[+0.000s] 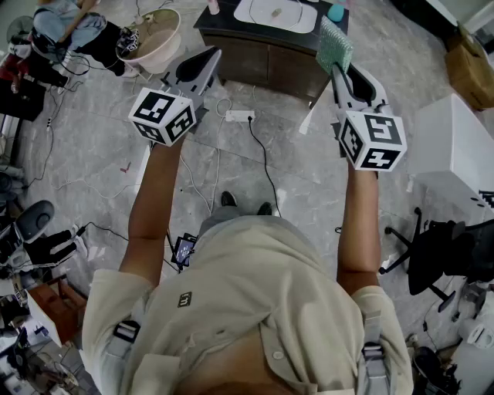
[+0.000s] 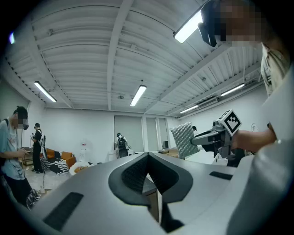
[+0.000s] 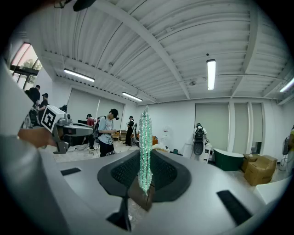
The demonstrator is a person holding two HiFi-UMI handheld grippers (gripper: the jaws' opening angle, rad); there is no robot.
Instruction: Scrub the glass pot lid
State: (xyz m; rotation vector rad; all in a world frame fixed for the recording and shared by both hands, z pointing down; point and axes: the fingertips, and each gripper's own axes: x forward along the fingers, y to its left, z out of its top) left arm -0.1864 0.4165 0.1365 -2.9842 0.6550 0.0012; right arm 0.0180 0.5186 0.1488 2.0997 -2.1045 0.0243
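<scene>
The scrub pad (image 1: 334, 45) is a teal-green, glittery mesh rectangle, clamped by its lower edge in the right tongs (image 3: 144, 181). It stands upright above them, edge-on in the right gripper view. It is held high, well apart from the dark tabletop (image 1: 231, 29). A pale oval lying flat in the white basin (image 1: 245, 15) there may be the glass pot lid (image 1: 275, 13), but it is too small to tell.

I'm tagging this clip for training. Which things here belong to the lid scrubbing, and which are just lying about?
Job: green scrub pad, clamped in the right gripper; left gripper, shut and empty; probably the white tray on the dark cabinet. No glass lid can be made out.
Lying about: basin; power strip; office chair; cardboard box.
</scene>
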